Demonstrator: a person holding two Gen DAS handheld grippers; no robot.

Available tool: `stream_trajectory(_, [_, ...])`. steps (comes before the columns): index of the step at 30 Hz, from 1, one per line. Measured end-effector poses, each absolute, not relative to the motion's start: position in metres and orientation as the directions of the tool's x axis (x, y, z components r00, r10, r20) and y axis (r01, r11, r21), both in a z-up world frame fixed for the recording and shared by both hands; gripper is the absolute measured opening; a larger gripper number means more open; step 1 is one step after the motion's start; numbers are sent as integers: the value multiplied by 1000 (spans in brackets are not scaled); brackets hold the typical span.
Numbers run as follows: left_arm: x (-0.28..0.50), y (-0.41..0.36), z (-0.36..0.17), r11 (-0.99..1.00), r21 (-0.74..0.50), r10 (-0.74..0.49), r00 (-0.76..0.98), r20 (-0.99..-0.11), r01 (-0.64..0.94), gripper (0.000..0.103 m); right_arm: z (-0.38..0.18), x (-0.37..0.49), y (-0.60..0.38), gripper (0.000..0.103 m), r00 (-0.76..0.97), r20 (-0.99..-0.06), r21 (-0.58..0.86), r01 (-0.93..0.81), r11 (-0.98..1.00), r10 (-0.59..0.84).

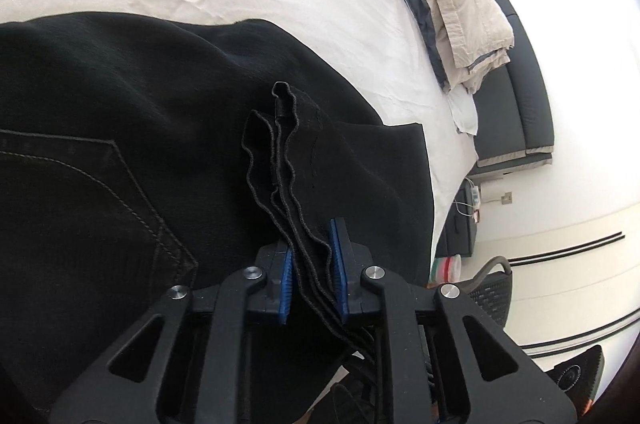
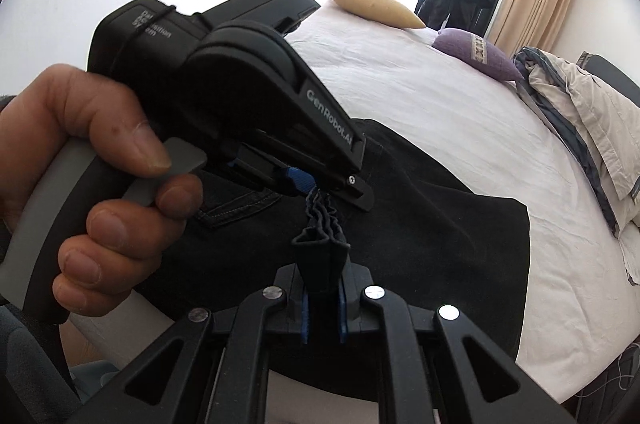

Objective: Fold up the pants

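White bedsheet fills most of both views, a bed (image 2: 400, 96) carrying one pair of black pants (image 1: 120, 144) spread near its front edge.

Nearest me, my right gripper (image 2: 323, 298) is narrowed onto a bunched black hem, its blue pads pinching the stacked layers. Just beyond it, my left gripper (image 2: 310, 186) bites the same bunch from the opposite side, so the two tools meet almost nose to nose on one gathered edge. From the left wrist view, the left gripper (image 1: 312, 272) shows wavy hem layers running between its blue pads, which press on the cloth. I judge both hold the leg ends together so they can be carried over the seat as one fold. My left hand (image 2: 92, 160) squeezes the trigger to keep that bite.

Farther on, the body of the pants lies flat, one back pocket (image 1: 96, 208) showing. Toward the far edge I count two pillows, one cream (image 2: 376, 8) and one purple (image 2: 476, 54), and one crumpled duvet (image 2: 592, 128) along the right edge.
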State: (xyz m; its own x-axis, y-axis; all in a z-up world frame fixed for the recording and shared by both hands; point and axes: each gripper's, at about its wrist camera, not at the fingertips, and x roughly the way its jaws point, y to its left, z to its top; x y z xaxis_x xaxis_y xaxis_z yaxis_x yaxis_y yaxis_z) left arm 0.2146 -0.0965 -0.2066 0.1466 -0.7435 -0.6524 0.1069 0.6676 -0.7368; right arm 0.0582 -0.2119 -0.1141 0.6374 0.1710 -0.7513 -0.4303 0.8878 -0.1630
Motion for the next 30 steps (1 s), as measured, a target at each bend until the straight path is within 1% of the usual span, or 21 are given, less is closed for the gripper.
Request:
stream_trajectory(5, [217,-71,-200,707,-699,-705,175,-687,103,16,-119,59,-192,11,619,-761,-166,-475,864,194])
stream_trajectory(8, [212,-60,-207,727,-682,-683,184,-707,78,16,-128,59,-184,11,597,-777,-166,-502,849,201])
stream_trajectory(12, [205,-54,-221,727,-685,-682,186,-708,57,16,-146,62,-176,12,560,-806,-165,-522,837,190])
stream_trajectory(15, [207,-64,-217,743,-665,-665,182,-724,69,16,-156,69,-178,21,513,-833,-107,-520,848,209])
stream_trajectory(16, [206,-63,-215,756,-651,-652,178,-737,71,16,-156,70,-180,28,494,-840,-81,-525,847,225])
stream_trajectory(17, [208,-62,-209,772,-631,-632,183,-753,75,16,-153,70,-183,34,471,-844,-41,-532,846,256])
stream_trajectory(18, [207,-57,-201,804,-590,-592,207,-779,81,16,-149,70,-188,48,443,-843,20,-540,841,305])
stream_trajectory(19, [208,-53,-191,828,-555,-558,230,-798,83,16,-141,70,-196,57,414,-833,96,-547,831,368])
stream_trajectory(20, [209,-46,-183,845,-528,-530,253,-809,82,16,-133,69,-206,60,395,-815,161,-548,821,424])
stream_trajectory(22, [209,-38,-163,861,-501,-501,307,-809,87,16,-117,73,-235,61,385,-775,263,-524,810,501])
stream_trajectory(24, [207,-42,-142,868,-478,-493,351,-796,136,16,-106,88,-277,61,399,-729,367,-459,809,556])
stream_trajectory(26, [205,-63,-129,835,-510,-550,348,-760,207,16,-106,103,-323,61,420,-688,473,-359,805,592])
stream_trajectory(28, [202,-92,-127,782,-554,-622,308,-720,284,16,-114,122,-368,61,430,-629,597,-268,756,648])
stream_trajectory(30, [200,-125,-138,761,-555,-642,262,-721,337,16,-127,156,-403,61,420,-555,718,-194,668,718])
